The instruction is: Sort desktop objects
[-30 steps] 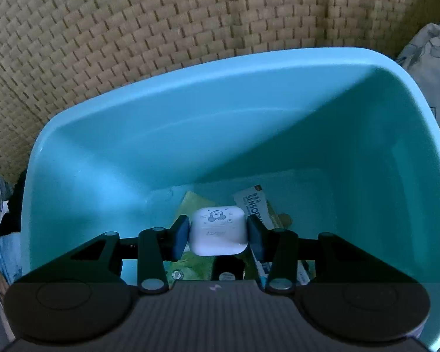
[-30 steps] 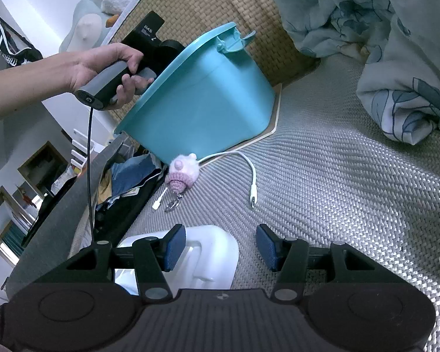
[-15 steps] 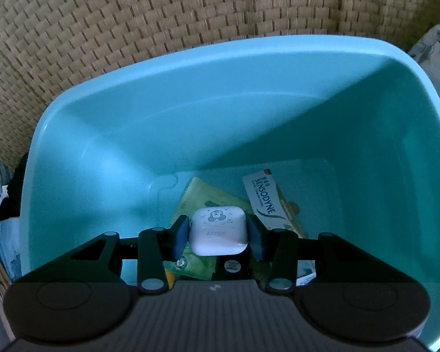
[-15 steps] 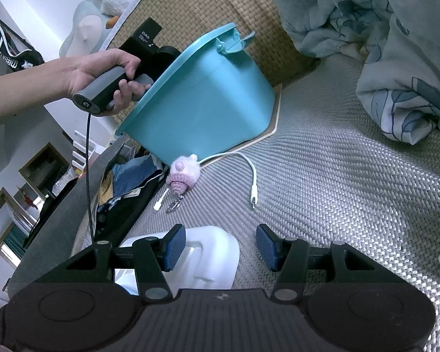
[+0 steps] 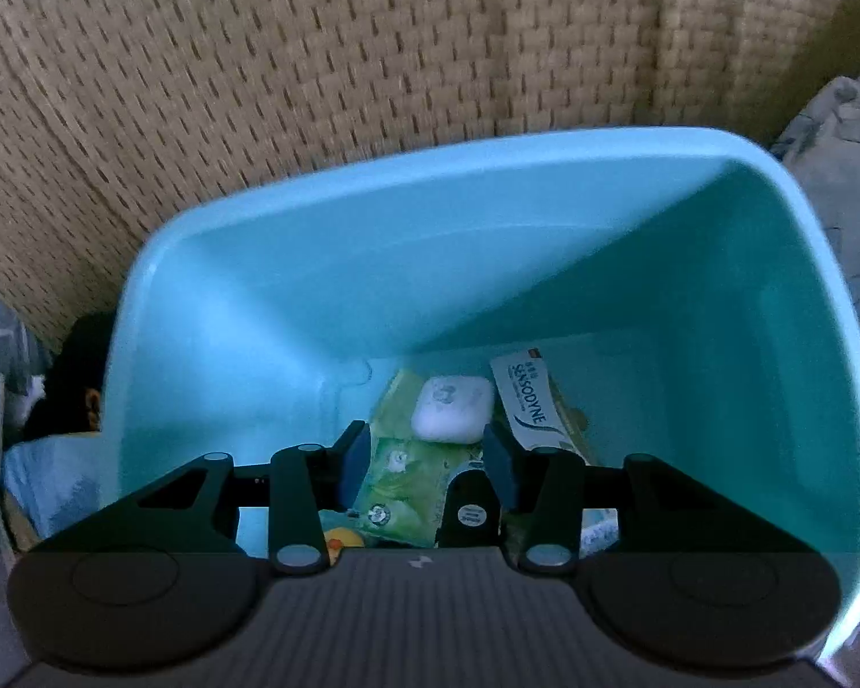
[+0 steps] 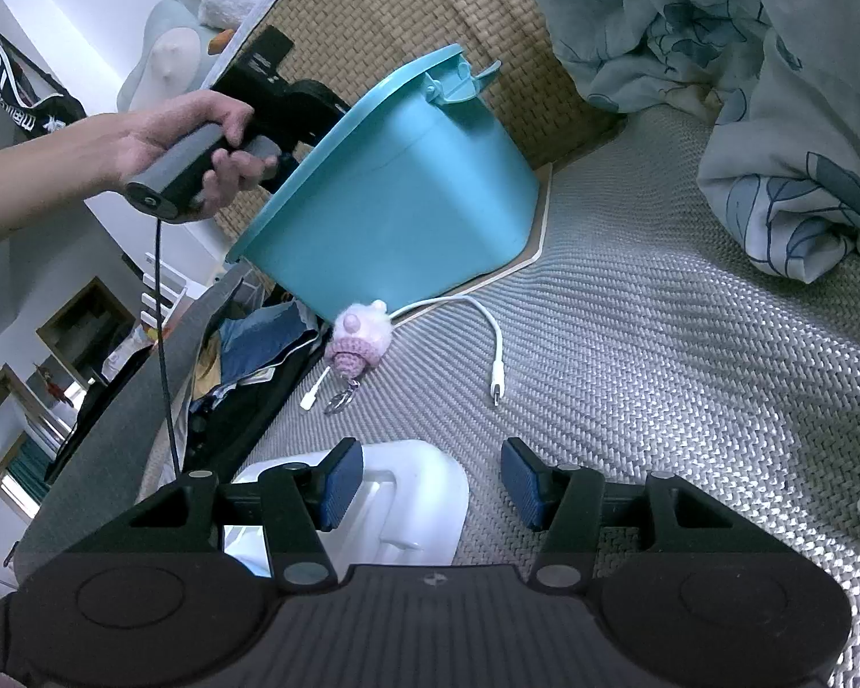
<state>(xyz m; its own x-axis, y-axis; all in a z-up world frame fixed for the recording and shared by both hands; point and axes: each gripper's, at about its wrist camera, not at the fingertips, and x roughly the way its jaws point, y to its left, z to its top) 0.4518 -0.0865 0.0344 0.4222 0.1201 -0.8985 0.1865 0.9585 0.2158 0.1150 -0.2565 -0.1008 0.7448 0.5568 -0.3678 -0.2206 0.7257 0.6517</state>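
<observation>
From the left wrist, the left gripper [image 5: 427, 453] hangs over the mouth of the teal bin [image 5: 212, 344] with its blue-padded fingers spread and nothing between them. Just past the fingertips and below them, the white earbud case [image 5: 453, 408] lies on the bin floor, resting on a green wipes packet [image 5: 407, 481] and touching neither pad. Just beside the case to the right lies a Sensodyne toothpaste box [image 5: 524, 398]; a small yellow thing shows at the near edge under the left finger, too hidden to name. Behind the bin stands a woven rattan panel [image 5: 372, 86].

From the right wrist, the right gripper [image 6: 430, 484] is also released — jaws apart, grasping nothing — low over a grey woven mat [image 6: 688, 378]. A white plastic object [image 6: 418, 493] lies close under its left finger, partly between the pads but not pinched. Farther out on the mat lie a white charging cable [image 6: 496, 355] and a pink crocheted keychain [image 6: 358, 344], the two touching near the bin's base. Beyond them the bin tilts on the mat — the person's left hand [image 6: 172, 143] holds the other gripper's handle at its rim. A floral blanket [image 6: 774, 114] is bunched at the far right.
</observation>
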